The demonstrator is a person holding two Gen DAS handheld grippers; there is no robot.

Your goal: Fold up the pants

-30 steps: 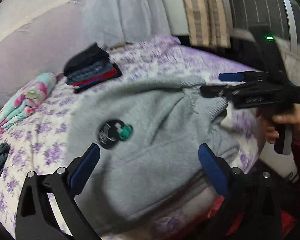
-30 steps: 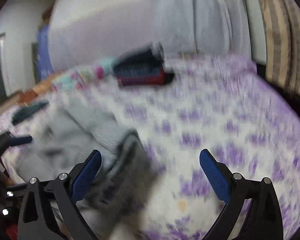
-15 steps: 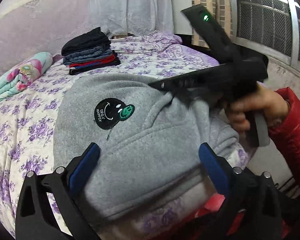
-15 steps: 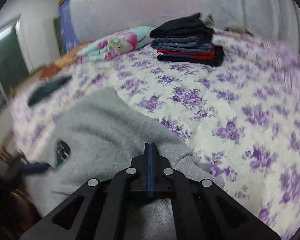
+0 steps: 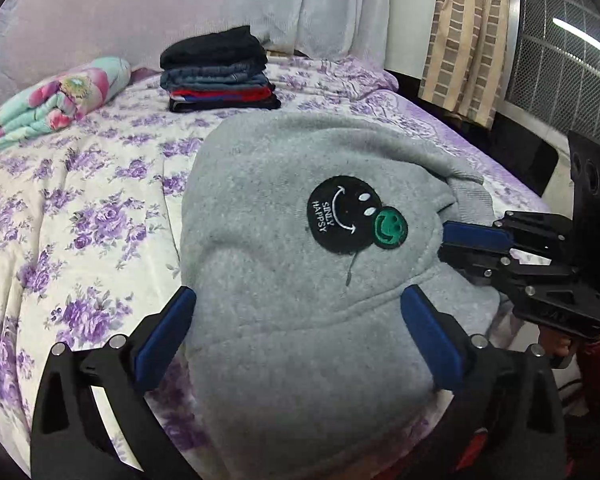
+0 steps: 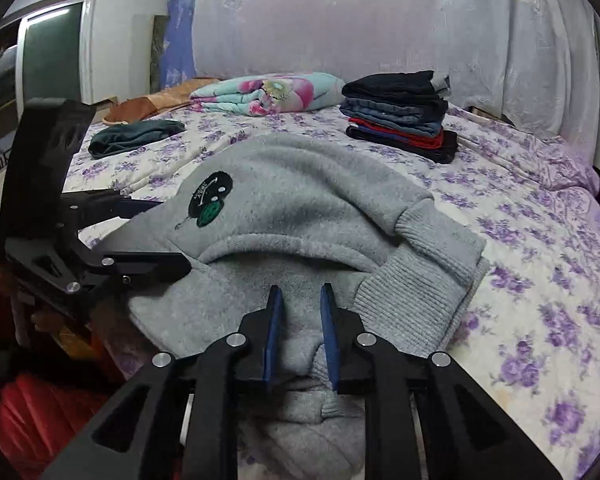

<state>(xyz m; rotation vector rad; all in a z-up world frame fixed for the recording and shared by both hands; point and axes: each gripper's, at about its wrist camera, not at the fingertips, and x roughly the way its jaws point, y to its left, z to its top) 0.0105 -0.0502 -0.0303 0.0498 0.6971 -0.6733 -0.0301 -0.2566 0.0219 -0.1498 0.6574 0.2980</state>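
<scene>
left wrist view: the left gripper [image 5: 298, 332] hangs with jaws wide apart over the grey pants [image 5: 300, 280], which lie folded on the near edge of the floral bed [image 5: 80, 208]; a clothes stack [image 5: 218, 70] sits far.

right wrist view: the right gripper [image 6: 300, 332] has its jaws slightly apart, blue pads [image 6: 273, 332] flanking a fold of the pants' near edge.

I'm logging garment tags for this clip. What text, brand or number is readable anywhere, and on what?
"SINLY HAPPSY": white letters on the black smiley patch sewn on the grey pants, as it seems to read in the left wrist view.
The same patch in the right wrist view: too small to read.
The stack of folded clothes and the grippers show no legible text.
</scene>
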